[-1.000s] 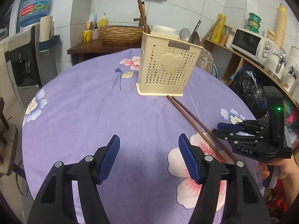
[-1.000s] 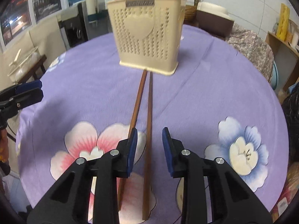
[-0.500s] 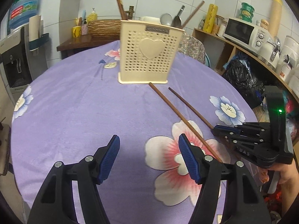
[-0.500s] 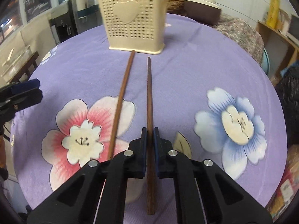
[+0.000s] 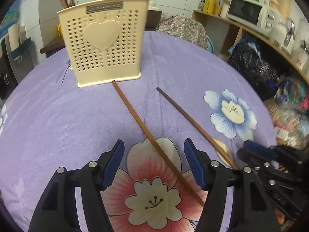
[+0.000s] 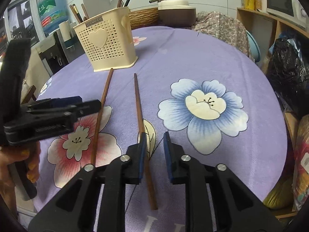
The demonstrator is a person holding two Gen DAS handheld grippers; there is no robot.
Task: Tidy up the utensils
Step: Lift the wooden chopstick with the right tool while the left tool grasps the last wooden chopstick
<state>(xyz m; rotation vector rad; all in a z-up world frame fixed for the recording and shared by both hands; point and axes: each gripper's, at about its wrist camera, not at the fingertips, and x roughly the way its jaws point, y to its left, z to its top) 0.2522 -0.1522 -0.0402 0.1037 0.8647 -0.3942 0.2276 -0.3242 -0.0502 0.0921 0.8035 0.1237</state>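
Note:
Two brown chopsticks lie on the purple floral tablecloth [image 5: 48,116] in front of a cream perforated utensil holder [image 5: 102,40] that has several utensils in it. My left gripper [image 5: 152,164] is open, its jaws straddling the left chopstick [image 5: 146,133]. My right gripper [image 6: 154,150] is open; the right chopstick [image 6: 139,104] lies on the cloth beside its left finger, partly under it. The holder [image 6: 108,46] and left chopstick [image 6: 100,108] show in the right wrist view, as does the left gripper [image 6: 63,106]. The right gripper [image 5: 256,152] shows at right in the left wrist view.
A shelf with a microwave [image 5: 245,9] and jars stands at the right. Black bags [image 5: 255,65] sit below it. A water dispenser [image 6: 52,13] and a rice cooker [image 6: 175,11] stand behind the table. The table edge curves near on the right.
My right gripper was shut on the right chopstick half a second ago and has opened. My left gripper has moved forward and right over the left chopstick, closer to the holder.

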